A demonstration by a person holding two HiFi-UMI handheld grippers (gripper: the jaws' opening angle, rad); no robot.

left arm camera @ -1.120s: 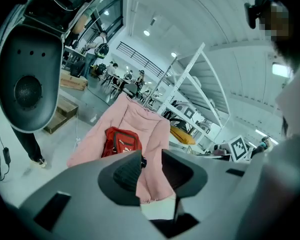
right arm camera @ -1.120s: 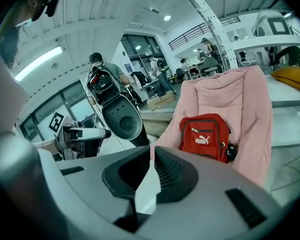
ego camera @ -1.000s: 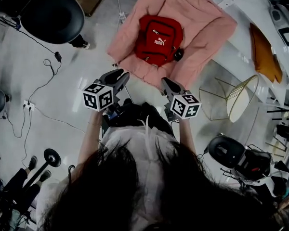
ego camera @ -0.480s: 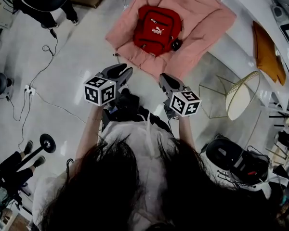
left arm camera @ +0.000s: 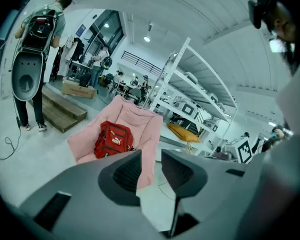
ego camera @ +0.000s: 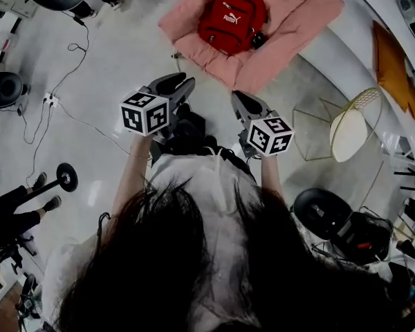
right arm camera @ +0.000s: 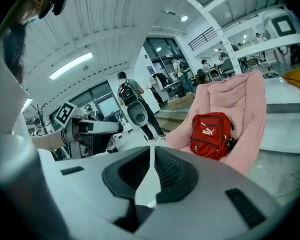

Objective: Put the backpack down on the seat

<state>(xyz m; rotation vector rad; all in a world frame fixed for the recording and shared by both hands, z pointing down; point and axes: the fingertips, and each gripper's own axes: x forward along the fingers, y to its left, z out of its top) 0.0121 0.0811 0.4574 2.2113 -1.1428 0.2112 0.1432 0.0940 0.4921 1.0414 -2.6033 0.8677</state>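
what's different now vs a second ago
The seat with the backpack has slid toward the top of the head view. More floor shows between it and the left gripper and right gripper, so the person seems to be backing away. Nothing was taken hold of or let go. Unchanged: backpack lying on the seat, left jaws apart and empty, right jaws together.

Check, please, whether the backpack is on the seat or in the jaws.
On the seat: the backpack rests there, apart from the left gripper and right gripper.

Robotics lab: white storage racks (left arm camera: 190,91)
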